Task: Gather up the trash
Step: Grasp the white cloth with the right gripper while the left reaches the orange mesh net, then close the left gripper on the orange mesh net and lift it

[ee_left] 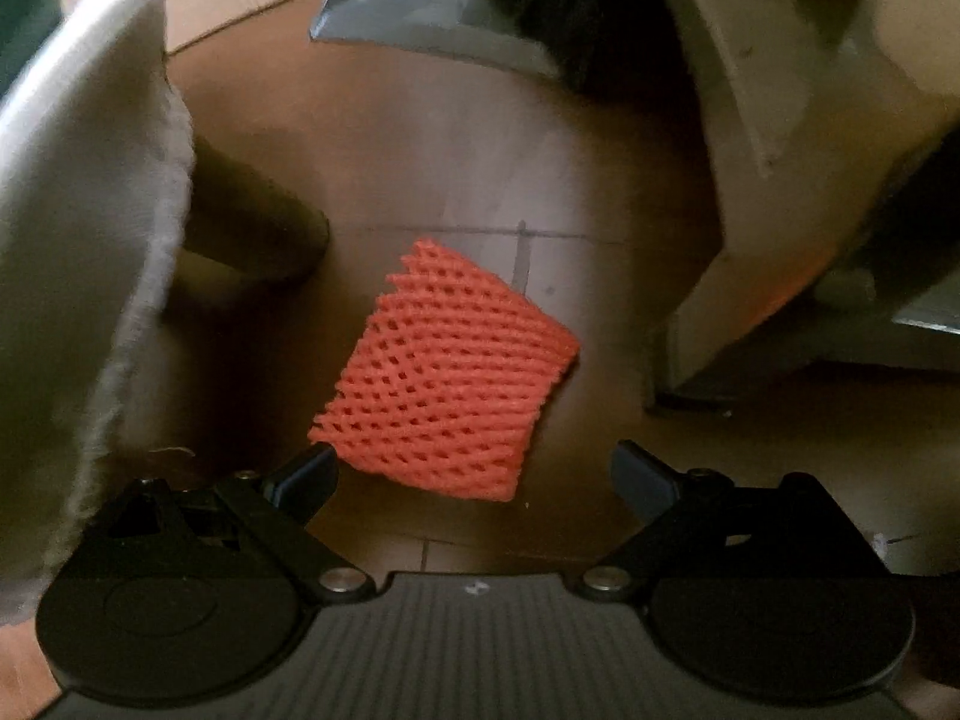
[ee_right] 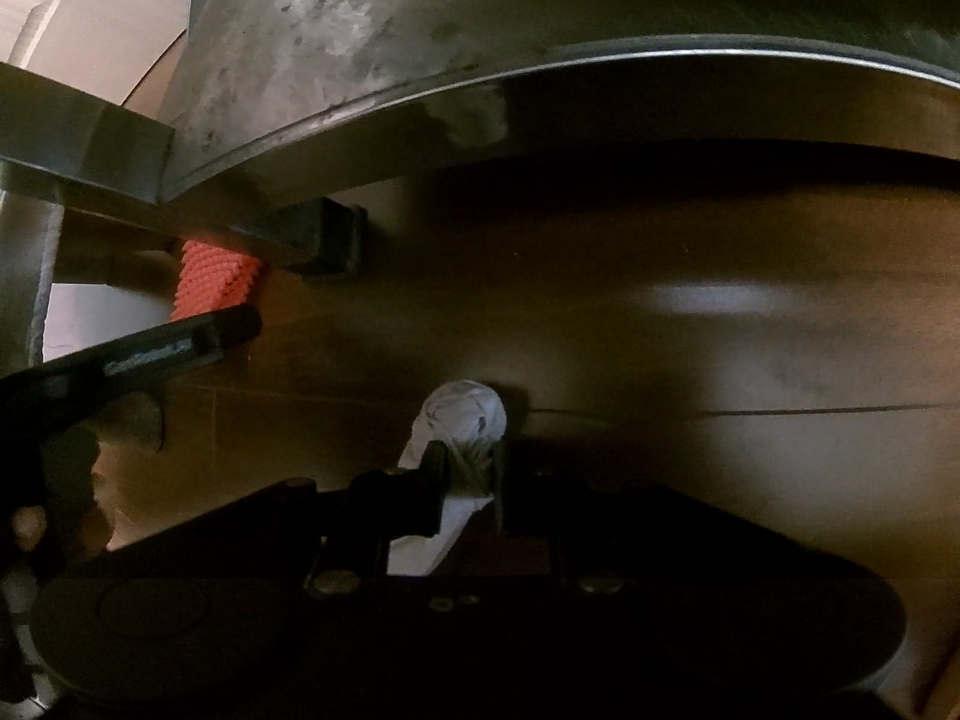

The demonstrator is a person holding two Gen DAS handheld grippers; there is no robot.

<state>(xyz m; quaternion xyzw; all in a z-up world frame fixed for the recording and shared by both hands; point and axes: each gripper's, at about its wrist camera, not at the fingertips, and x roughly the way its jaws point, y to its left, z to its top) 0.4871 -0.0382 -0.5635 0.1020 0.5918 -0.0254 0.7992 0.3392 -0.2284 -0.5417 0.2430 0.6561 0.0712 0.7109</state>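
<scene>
The left gripper (ee_left: 474, 471) is hovering low over the brown tiled floor (ee_left: 420, 180) with its jaws spread wide, and nothing is sitting between them. An orange foam net (ee_left: 447, 375) is lying flat on the floor just in front of the jaws; its near corner is reaching the left fingertip (ee_left: 306, 474), though I cannot tell if they are really touching. At the left side a white fabric edge (ee_left: 90, 240) is hanging down, and a dark round furniture leg (ee_left: 258, 228) is standing behind it. Farther back a grey dustpan (ee_left: 420, 12) is lying on the floor with dark brush bristles (ee_left: 540, 18) over it. In the right wrist view, the right gripper (ee_right: 468, 474) is pinching a crumpled white tissue (ee_right: 462, 414) with its jaws pressed on it, and the wad is sticking out beyond the fingertips, above the dark floor. The same orange foam net (ee_right: 216, 279) is showing at the left, partly hidden behind the black body of the left gripper (ee_right: 180, 348).
</scene>
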